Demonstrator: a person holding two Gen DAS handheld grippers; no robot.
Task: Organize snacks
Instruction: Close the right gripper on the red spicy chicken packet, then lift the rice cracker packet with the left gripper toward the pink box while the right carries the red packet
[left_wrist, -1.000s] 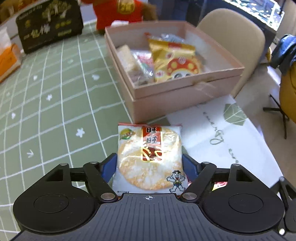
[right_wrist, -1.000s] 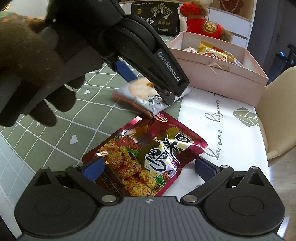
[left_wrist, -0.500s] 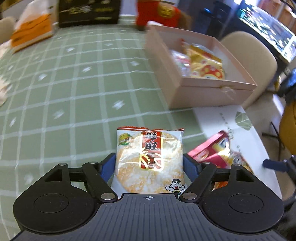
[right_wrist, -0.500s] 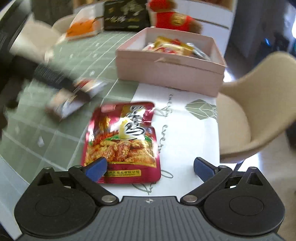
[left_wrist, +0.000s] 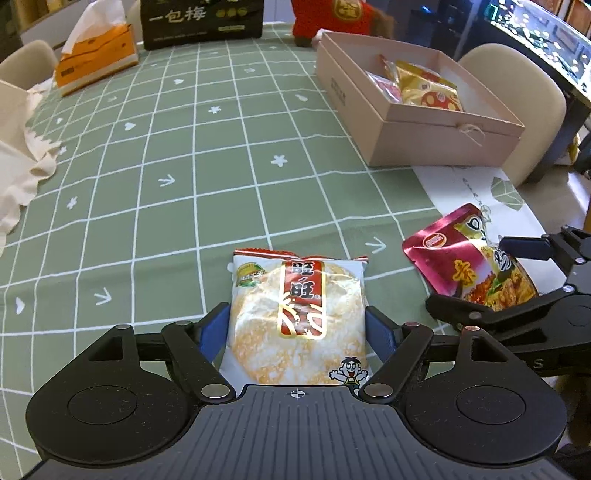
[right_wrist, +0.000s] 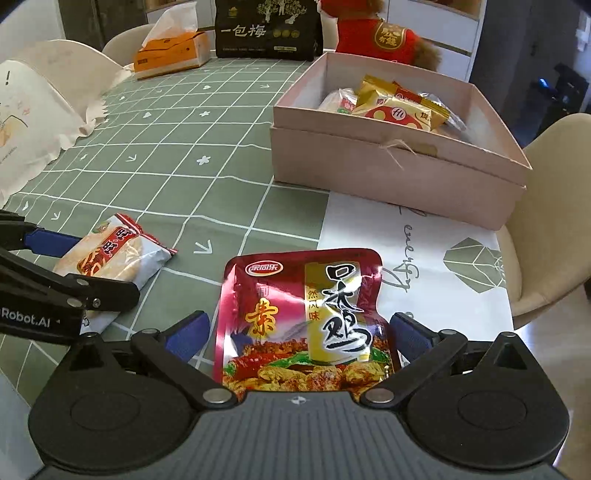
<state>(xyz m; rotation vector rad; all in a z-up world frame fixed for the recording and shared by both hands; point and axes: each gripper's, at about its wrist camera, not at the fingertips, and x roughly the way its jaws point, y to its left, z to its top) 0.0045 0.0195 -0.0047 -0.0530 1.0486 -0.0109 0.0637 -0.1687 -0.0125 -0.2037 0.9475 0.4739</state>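
My left gripper (left_wrist: 297, 326) is shut on a white rice cracker packet (left_wrist: 295, 317), held just above the green checked tablecloth; the packet also shows in the right wrist view (right_wrist: 110, 254). My right gripper (right_wrist: 299, 332) is open, its blue pads on either side of a dark red snack pouch (right_wrist: 306, 321) that lies flat on the table. The pouch also shows in the left wrist view (left_wrist: 469, 262). A pink open box (right_wrist: 391, 166) holding several snack packets stands further back, also seen in the left wrist view (left_wrist: 443, 140).
An orange tissue box (right_wrist: 170, 55), a black gift box (right_wrist: 266, 33) and a red plush toy (right_wrist: 376, 37) stand at the far edge. A white cloth (left_wrist: 22, 147) lies at the left. A beige chair (right_wrist: 550, 221) stands by the right table edge.
My left gripper, still holding the cracker packet, has pulled back and left from the pink box. My right gripper has moved in around the red pouch, which now lies between its fingers.
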